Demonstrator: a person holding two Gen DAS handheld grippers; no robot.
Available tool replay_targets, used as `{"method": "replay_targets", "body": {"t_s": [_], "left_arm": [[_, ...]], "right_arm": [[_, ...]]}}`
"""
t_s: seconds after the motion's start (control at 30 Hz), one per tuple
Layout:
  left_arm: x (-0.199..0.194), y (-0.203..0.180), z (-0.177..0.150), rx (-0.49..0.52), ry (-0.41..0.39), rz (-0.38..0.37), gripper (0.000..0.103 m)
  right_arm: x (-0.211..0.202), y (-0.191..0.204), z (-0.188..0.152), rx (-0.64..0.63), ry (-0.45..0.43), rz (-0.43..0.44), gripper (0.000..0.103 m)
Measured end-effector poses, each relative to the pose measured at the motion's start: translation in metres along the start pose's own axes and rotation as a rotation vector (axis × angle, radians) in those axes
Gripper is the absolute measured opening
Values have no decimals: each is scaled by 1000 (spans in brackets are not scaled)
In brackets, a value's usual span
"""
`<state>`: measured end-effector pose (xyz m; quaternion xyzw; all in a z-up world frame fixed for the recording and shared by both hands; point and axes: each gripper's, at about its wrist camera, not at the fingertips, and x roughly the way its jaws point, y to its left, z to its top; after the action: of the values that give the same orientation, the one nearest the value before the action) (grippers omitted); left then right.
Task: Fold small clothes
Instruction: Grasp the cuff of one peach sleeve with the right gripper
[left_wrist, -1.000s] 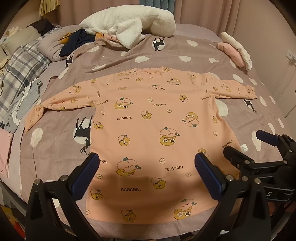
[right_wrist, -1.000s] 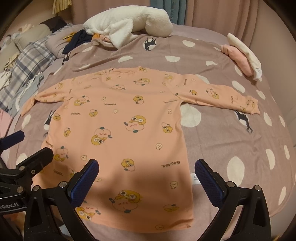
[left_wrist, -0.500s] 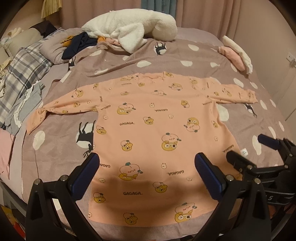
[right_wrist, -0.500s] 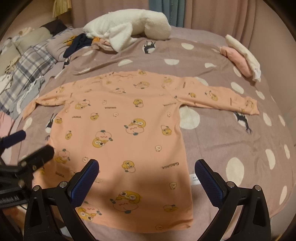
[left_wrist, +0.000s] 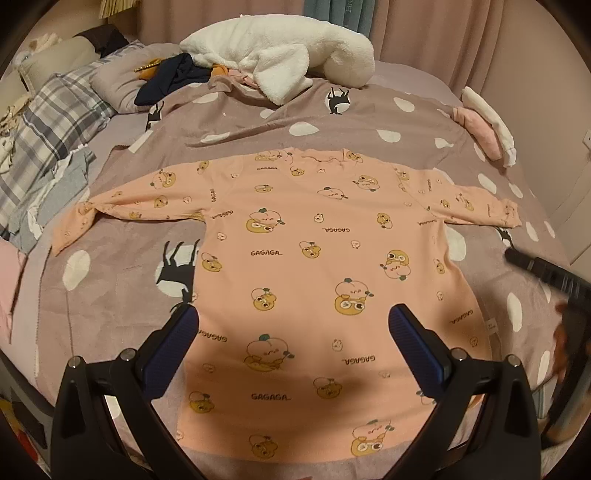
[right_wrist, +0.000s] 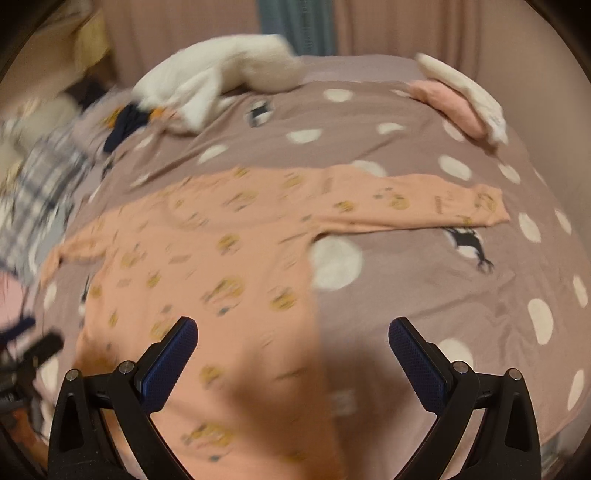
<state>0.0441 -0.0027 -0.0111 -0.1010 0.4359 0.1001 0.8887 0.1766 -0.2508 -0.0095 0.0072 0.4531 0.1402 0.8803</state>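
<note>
A small peach long-sleeved shirt (left_wrist: 314, 266) with cartoon prints lies flat on the bed, both sleeves spread out to the sides. My left gripper (left_wrist: 293, 332) is open and empty above the shirt's lower half. My right gripper (right_wrist: 293, 339) is open and empty above the shirt's right side seam; its view is motion-blurred. The shirt (right_wrist: 207, 258) fills the left of that view, and its right sleeve (right_wrist: 424, 201) stretches to the right. The right gripper's dark body (left_wrist: 554, 280) shows at the right edge of the left wrist view.
The bed has a mauve cover (left_wrist: 110, 295) with white spots. A white fluffy garment (left_wrist: 280, 59) and dark clothes (left_wrist: 170, 77) lie at the far end. Plaid and grey clothes (left_wrist: 48, 140) lie at the left. A folded pink and white stack (left_wrist: 487, 125) sits at the far right.
My right gripper has swung to the right, toward the shirt's right side and sleeve, and moves fast. My left gripper has drawn back slightly. The shirt has not moved.
</note>
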Motion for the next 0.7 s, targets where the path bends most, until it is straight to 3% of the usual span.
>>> {"method": "replay_targets", "body": {"t_s": [0.13, 0.27, 0.5, 0.6, 0.7], "left_arm": [[8, 2, 4, -9, 5, 5, 103], [20, 1, 9, -9, 32, 41, 103], [28, 0, 21, -14, 20, 8, 103], [37, -2, 25, -25, 20, 15, 103], [45, -7, 29, -25, 14, 10, 103]], "right_arm": [[19, -79, 25, 211, 9, 92, 103], [41, -157, 42, 405, -29, 108, 103], [64, -230, 53, 603, -109, 107, 103], [84, -252, 54, 688, -111, 169, 102], [109, -281, 49, 836, -132, 298, 102]]}}
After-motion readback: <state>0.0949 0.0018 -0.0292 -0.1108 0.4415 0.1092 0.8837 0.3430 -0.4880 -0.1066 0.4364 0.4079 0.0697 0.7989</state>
